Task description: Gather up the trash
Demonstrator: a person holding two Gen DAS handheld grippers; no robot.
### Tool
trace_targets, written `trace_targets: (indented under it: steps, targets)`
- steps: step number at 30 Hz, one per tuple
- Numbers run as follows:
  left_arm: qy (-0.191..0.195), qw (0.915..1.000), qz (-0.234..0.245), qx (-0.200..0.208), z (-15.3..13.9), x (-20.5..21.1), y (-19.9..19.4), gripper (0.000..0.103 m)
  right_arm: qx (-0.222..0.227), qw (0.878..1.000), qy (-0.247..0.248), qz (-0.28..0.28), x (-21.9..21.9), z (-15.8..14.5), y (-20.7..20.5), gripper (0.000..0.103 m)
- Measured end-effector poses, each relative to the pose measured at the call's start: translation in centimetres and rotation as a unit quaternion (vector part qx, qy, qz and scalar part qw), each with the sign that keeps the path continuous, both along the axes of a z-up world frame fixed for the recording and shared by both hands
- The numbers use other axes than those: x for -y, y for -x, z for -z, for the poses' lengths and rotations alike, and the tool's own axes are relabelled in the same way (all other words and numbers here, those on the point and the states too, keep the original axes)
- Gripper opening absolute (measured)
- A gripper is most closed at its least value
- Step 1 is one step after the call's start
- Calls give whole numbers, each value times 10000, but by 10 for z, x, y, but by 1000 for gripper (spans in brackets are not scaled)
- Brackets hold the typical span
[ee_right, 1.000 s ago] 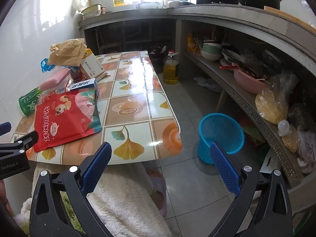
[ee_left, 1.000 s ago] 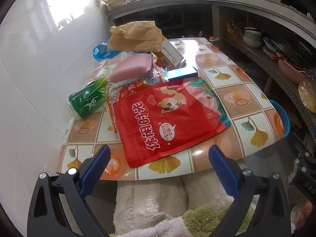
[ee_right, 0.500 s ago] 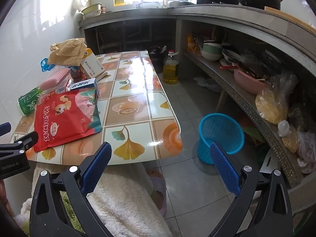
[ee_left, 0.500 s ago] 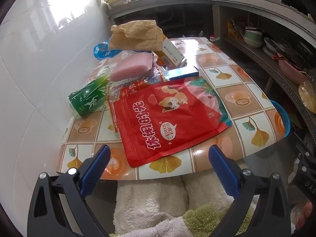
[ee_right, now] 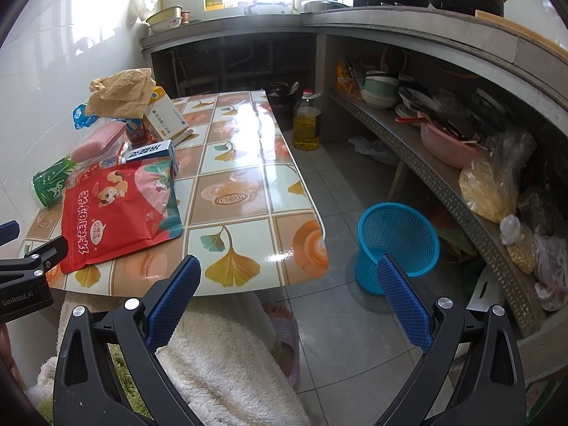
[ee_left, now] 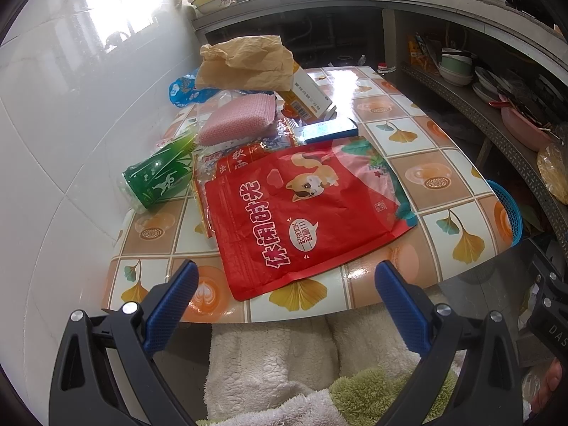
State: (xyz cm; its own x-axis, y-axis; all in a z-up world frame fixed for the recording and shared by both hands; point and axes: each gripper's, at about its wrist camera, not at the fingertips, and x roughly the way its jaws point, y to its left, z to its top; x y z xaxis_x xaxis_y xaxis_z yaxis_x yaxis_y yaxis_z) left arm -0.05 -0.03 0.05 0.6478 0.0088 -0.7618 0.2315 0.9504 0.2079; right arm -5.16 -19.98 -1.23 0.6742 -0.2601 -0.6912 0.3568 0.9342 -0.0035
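Note:
Trash lies piled on the left half of a tiled table [ee_left: 422, 163]. A flat red bag [ee_left: 305, 213] with a cartoon dog is nearest me. Behind it are a green bottle [ee_left: 159, 175] on its side, a pink padded pouch [ee_left: 238, 122], a blue box [ee_left: 328, 130], a white carton [ee_left: 309, 97] and crumpled brown paper [ee_left: 248, 62]. My left gripper [ee_left: 285, 277] is open, just short of the table's near edge, in front of the red bag [ee_right: 117, 213]. My right gripper [ee_right: 289, 273] is open and empty over the table's right front corner. A blue mesh bin [ee_right: 397, 245] stands on the floor to the right.
A white wall borders the table on the left. A concrete counter with a shelf of bowls [ee_right: 380, 90] and bags [ee_right: 486, 188] runs along the back and right. An oil bottle [ee_right: 307, 122] stands on the floor. A person's fleece-covered legs [ee_right: 220, 362] and slippered foot [ee_right: 284, 330] are under the table edge.

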Motion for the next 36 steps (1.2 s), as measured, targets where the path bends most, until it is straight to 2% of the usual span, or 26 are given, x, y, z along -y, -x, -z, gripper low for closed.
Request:
trace_targets:
  steps: [36]
  targets:
    - [21, 9999, 18, 133, -5, -3, 2, 97, 9, 10000, 10, -17, -2, -3, -3, 95]
